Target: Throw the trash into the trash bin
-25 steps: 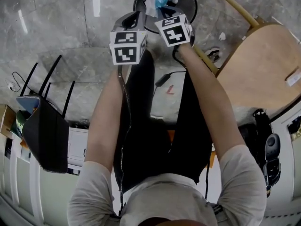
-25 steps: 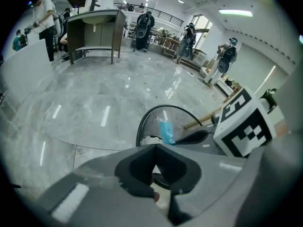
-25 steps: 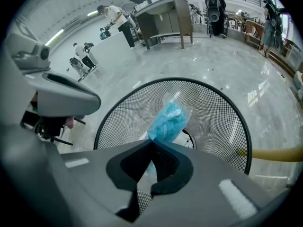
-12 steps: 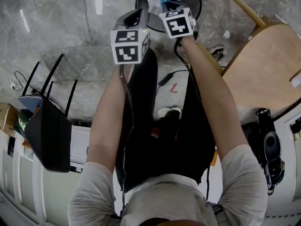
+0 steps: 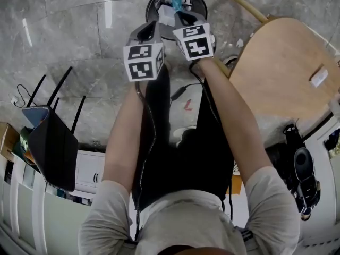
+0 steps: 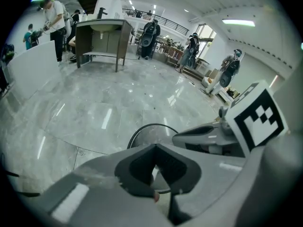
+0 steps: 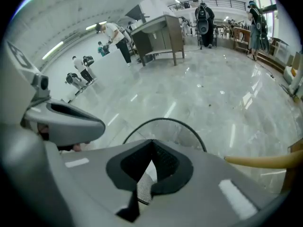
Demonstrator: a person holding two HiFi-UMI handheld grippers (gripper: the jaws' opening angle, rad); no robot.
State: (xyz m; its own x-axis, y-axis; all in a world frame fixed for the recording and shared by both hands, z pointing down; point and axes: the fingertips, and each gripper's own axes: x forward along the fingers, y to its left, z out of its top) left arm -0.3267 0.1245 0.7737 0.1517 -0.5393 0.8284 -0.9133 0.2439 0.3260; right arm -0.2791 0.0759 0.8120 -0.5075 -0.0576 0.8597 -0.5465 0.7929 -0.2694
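Head view shows left tool (image 5: 153,25) and right tool (image 5: 183,16), both closed and empty, above the trash bin (image 5: 202,3) already holding trash (image 5: 174,1); lifting straight up should clear its rim.

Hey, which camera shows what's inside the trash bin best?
The head view: it looks down into the trash bin, showing white and blue trash inside. The left gripper view catches only part of its rim; the right gripper view shows rim and mesh wall, contents mostly hidden.
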